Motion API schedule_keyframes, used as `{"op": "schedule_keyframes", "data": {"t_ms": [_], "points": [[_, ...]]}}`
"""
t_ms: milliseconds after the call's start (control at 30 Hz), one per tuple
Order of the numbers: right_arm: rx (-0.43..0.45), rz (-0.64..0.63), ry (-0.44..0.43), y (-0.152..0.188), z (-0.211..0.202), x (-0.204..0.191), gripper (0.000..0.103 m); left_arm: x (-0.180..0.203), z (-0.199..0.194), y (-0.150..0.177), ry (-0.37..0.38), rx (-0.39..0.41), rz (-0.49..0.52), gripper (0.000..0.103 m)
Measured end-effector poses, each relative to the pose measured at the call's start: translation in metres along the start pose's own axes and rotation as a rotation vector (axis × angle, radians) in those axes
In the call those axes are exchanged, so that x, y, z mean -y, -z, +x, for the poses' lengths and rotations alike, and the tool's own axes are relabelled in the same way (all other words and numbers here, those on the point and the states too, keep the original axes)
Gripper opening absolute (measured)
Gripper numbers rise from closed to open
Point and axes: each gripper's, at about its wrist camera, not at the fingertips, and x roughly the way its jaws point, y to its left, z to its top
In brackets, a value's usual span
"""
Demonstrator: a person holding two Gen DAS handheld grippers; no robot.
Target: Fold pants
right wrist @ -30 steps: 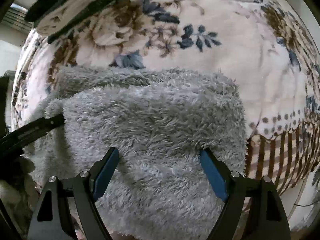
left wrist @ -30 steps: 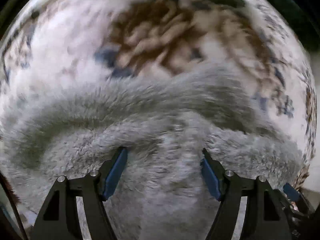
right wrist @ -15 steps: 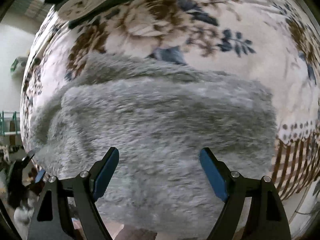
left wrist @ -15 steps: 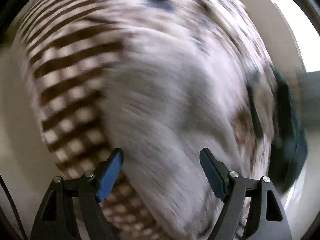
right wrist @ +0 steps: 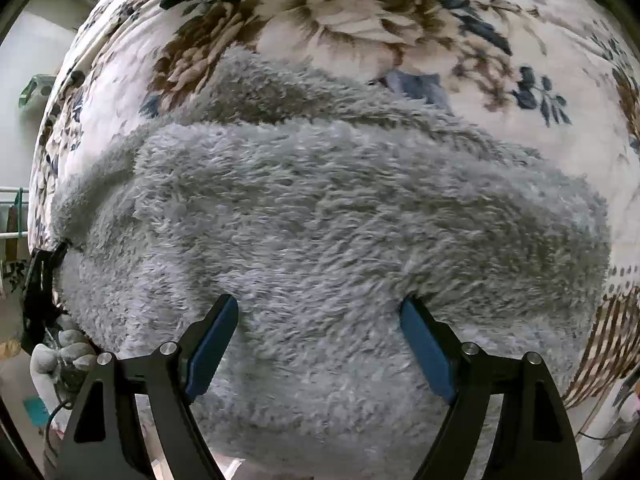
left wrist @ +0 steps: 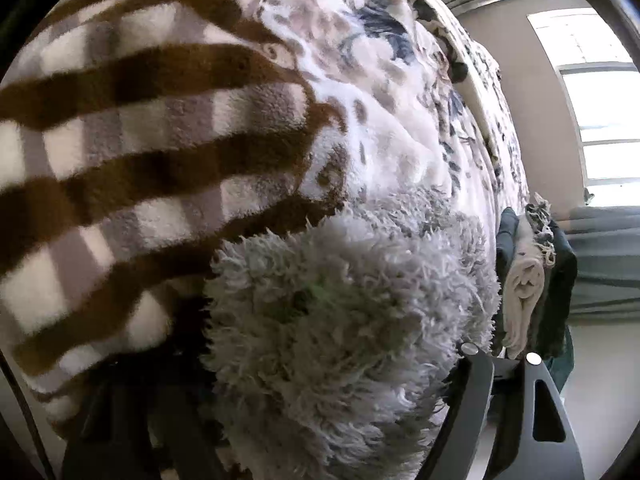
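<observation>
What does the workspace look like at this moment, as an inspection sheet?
Surface: floral fleece blanket with a brown checked border, spread over a bed.
Job's things: grey fluffy pants, lying folded in layers on the blanket.
Clutter: rolled cream cloth among dark garments at the bed's edge.
Grippers: right tongs open, blue pads spread above the pants; left tongs buried in the pile at one end, whether they grip cannot be told.
Cables: thin dark cable at the lower left of the right wrist view.
Surroundings: bright window, beige wall, grey curtain.
</observation>
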Motion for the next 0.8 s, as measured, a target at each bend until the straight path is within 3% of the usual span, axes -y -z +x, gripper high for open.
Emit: {"op": "schedule_keyframes", "data": {"t_ms": [67, 133, 200, 233, 267, 333, 400, 467, 733, 800], "points": [[0.0, 0.0, -0.002, -0.001, 0.002, -0.005, 0.085, 0.01, -0.013, 0.002, 0.018, 0.031, 0.02, 0.05], [0.005, 0.0, -0.004, -0.001, 0.004, -0.009, 0.085, 0.022, -0.024, 0.007, 0.025, 0.06, 0.085, 0.035], [0.006, -0.002, 0.002, -0.001, 0.006, -0.012, 0.085, 0.023, -0.027, 0.011, 0.036, 0.065, 0.107, 0.036], [0.006, 0.0, 0.004, -0.001, 0.008, -0.012, 0.085, 0.019, -0.02, 0.009, 0.036, 0.058, 0.086, 0.043], [0.004, 0.003, 0.005, -0.001, 0.01, -0.013, 0.085, 0.012, -0.012, 0.006, 0.04, 0.041, 0.046, 0.059], [-0.003, 0.009, 0.004, -0.002, 0.013, -0.013, 0.085, -0.003, 0.006, -0.002, 0.067, 0.01, -0.021, 0.06], [0.001, 0.019, 0.002, -0.002, 0.014, -0.011, 0.085, 0.007, 0.005, -0.006, 0.054, 0.021, 0.027, 0.048], [0.005, 0.025, -0.002, -0.003, 0.014, -0.009, 0.085, 0.027, -0.005, -0.002, 0.011, 0.038, 0.128, 0.028], [0.013, 0.008, -0.05, 0.0, 0.017, 0.004, 0.085, 0.087, -0.081, 0.036, 0.015, 0.139, 0.272, 0.018], [-0.016, -0.014, -0.053, 0.0, 0.023, 0.007, 0.085, 0.114, -0.101, 0.053, 0.016, 0.17, 0.356, 0.018]]}}
